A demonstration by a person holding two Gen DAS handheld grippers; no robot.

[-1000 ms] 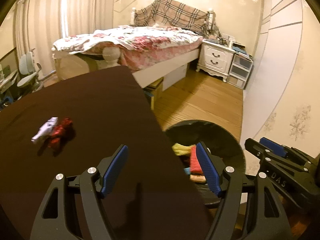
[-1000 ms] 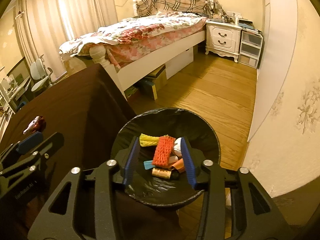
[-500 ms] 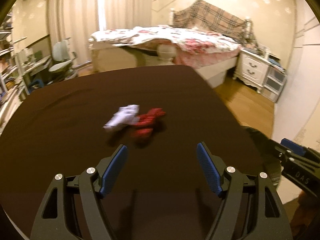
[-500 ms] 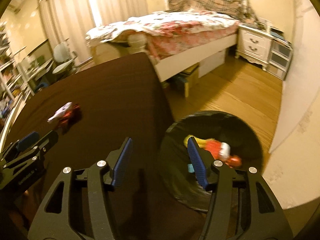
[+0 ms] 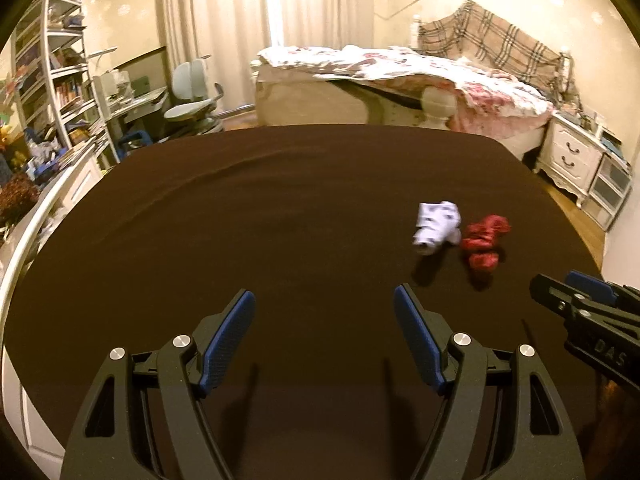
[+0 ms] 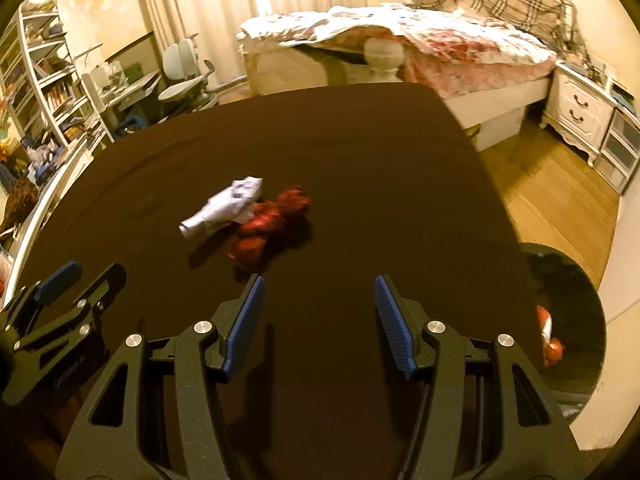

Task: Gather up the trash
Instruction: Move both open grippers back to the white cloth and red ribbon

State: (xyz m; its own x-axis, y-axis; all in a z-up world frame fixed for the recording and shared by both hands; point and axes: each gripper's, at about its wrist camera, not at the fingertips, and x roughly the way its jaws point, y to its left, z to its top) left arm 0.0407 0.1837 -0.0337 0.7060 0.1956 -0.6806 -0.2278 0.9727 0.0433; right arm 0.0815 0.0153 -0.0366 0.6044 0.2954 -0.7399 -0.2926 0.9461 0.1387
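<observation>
A crumpled white wrapper (image 5: 437, 227) and a crumpled red wrapper (image 5: 483, 242) lie side by side on the dark brown table (image 5: 280, 208). They also show in the right wrist view: the white wrapper (image 6: 226, 206) and the red wrapper (image 6: 272, 224). My left gripper (image 5: 324, 316) is open and empty, above the table, with the trash ahead to its right. My right gripper (image 6: 318, 304) is open and empty, with the trash ahead to its left. A black-lined trash bin (image 6: 576, 320) with several items in it stands off the table's right edge.
A bed (image 6: 420, 48) with a floral cover stands beyond the table. A white nightstand (image 6: 580, 108) and drawers are at the right wall. A desk chair (image 5: 192, 100) and cluttered shelves (image 5: 48, 80) are at the left. Wooden floor (image 6: 552, 184) lies to the right.
Both grippers have swung left, from over the trash bin to over the table. The two wrappers now lie nearer the middle of both views. Both grippers stay open.
</observation>
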